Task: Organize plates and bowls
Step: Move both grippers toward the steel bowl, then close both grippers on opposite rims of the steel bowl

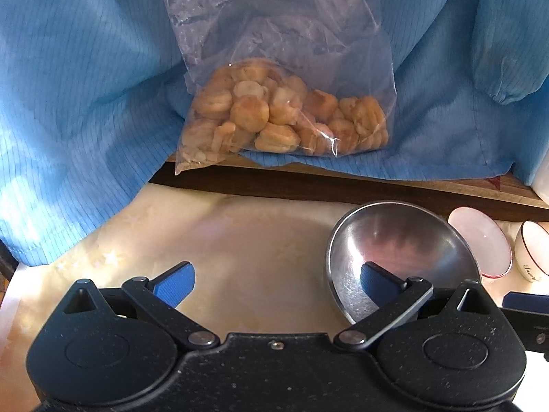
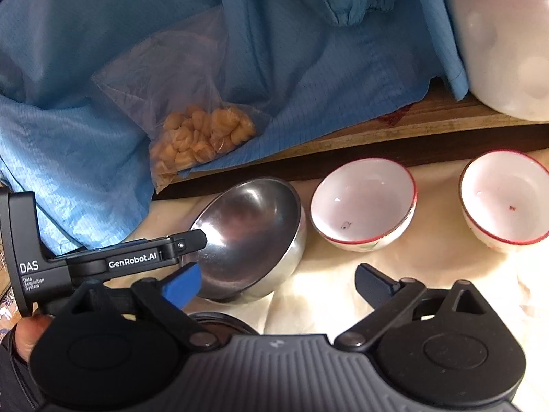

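A steel bowl (image 1: 401, 250) (image 2: 250, 237) sits on the cream tablecloth, tilted. Two white bowls with red rims stand to its right, one near (image 2: 363, 202) (image 1: 480, 243) and one farther right (image 2: 504, 199) (image 1: 532, 250). My left gripper (image 1: 276, 283) is open; its right finger (image 1: 381, 279) is over the steel bowl's inside, the left finger over bare cloth. In the right wrist view the left gripper (image 2: 192, 240) reaches the steel bowl's left rim. My right gripper (image 2: 278, 285) is open and empty, in front of the steel bowl.
A clear bag of golden biscuits (image 1: 284, 116) (image 2: 202, 137) lies on a blue garment (image 1: 85, 103) draped over a wooden ledge (image 2: 429, 130) behind the bowls. A white foam block (image 2: 504, 44) stands at the back right. A dark round object (image 2: 223, 322) lies under my right gripper.
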`<state>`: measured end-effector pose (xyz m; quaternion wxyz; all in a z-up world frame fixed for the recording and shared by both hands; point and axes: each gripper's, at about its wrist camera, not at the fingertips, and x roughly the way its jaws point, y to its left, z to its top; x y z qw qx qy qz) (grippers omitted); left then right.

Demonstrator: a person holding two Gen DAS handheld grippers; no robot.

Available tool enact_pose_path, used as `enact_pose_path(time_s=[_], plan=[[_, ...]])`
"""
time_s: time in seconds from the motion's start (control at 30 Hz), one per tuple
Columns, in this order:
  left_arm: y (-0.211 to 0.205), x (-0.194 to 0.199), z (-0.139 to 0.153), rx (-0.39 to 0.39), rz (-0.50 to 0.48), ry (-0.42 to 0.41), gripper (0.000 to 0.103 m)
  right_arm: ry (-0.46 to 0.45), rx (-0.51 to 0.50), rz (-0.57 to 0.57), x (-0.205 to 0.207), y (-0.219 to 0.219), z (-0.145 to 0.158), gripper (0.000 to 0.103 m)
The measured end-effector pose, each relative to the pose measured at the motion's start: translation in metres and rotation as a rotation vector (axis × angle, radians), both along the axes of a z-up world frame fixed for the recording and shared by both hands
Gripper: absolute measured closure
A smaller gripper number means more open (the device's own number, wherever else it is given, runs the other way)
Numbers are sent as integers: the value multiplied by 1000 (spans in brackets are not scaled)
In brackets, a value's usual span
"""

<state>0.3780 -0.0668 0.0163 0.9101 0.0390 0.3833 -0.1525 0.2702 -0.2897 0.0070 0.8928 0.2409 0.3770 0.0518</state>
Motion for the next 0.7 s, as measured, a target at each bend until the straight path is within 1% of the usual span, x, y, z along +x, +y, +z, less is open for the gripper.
enact_pose_path(time_s=[0.2, 0.3, 0.43, 0.5, 0.53, 0.6, 0.63, 0.7], plan=[[-1, 4, -1, -14, -4, 6, 1, 5, 13, -18, 6, 1, -5, 18], [-2, 4, 1, -34, -16, 4, 6, 4, 21, -26, 9, 1, -6, 23], [-7, 3, 2, -39, -45, 9, 13, -1, 32, -25, 13, 3, -8, 30], [-8, 2, 2, -41, -52, 15, 19, -2, 28, -20, 13, 5, -8, 35], [-8, 3, 1, -45, -53, 20, 21, -2, 27, -19, 14, 6, -8, 36], [-7, 3, 0, -58, -54, 33, 30, -1, 29, -14, 14, 6, -8, 38], [-7, 4, 0, -60, -55, 39, 33, 3, 30, -13, 15, 6, -9, 38], [-7, 4, -2, -65, -61, 49, 46, 9, 33, -12, 17, 5, -11, 40]])
